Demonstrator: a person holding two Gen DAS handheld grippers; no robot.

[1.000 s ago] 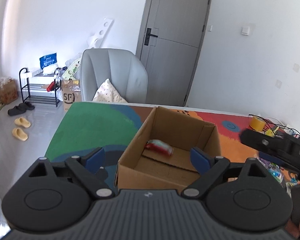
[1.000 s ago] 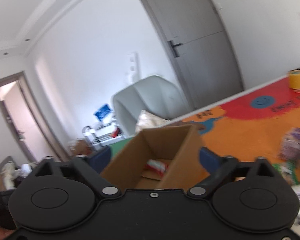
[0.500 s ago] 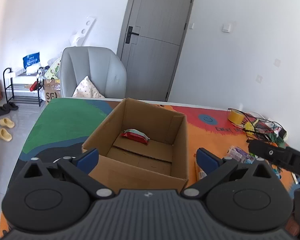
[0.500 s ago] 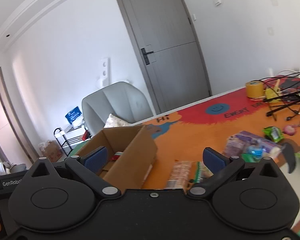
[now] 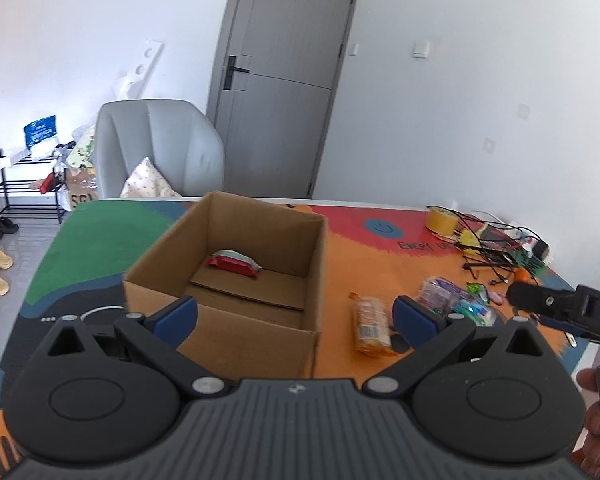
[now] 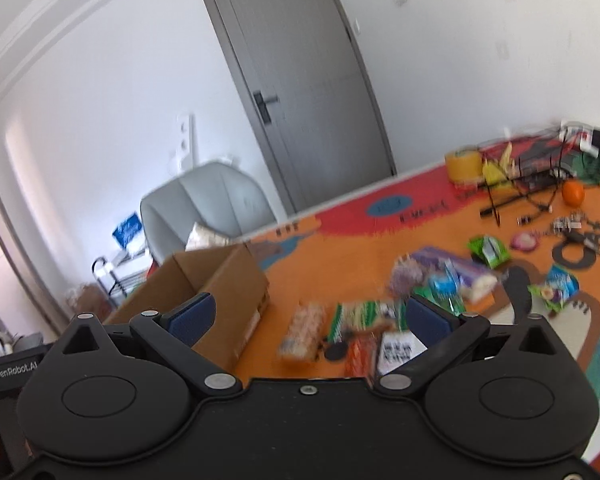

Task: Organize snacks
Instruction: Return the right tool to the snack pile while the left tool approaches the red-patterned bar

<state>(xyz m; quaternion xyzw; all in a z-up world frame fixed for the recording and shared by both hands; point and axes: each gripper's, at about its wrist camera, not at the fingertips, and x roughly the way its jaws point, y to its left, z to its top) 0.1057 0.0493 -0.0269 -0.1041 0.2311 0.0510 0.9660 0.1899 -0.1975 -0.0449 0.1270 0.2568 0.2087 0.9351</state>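
An open cardboard box (image 5: 228,280) (image 6: 220,280) stands on the colourful table mat, with one red snack packet (image 5: 233,263) on its floor. My left gripper (image 5: 294,316) hangs open and empty over the box's near right corner. To the right of the box lies an orange biscuit pack (image 5: 371,325) (image 6: 303,332), then a heap of loose snack packets (image 5: 456,302) (image 6: 448,280). My right gripper (image 6: 308,316) is open and empty above the biscuit pack and a green-striped packet (image 6: 366,314). Its black body (image 5: 560,308) shows at the right edge of the left wrist view.
A yellow tape roll (image 5: 440,220) (image 6: 462,164), tangled black cables (image 5: 496,248) (image 6: 540,184) and an orange ball (image 6: 573,193) sit at the table's far right. A grey armchair (image 5: 156,148) stands behind the table, beside a shoe rack (image 5: 24,184).
Both views have swung to the right: the box slid leftward in frame and the snack heap came into sight. The left jaws stand slightly wider than a second ago.
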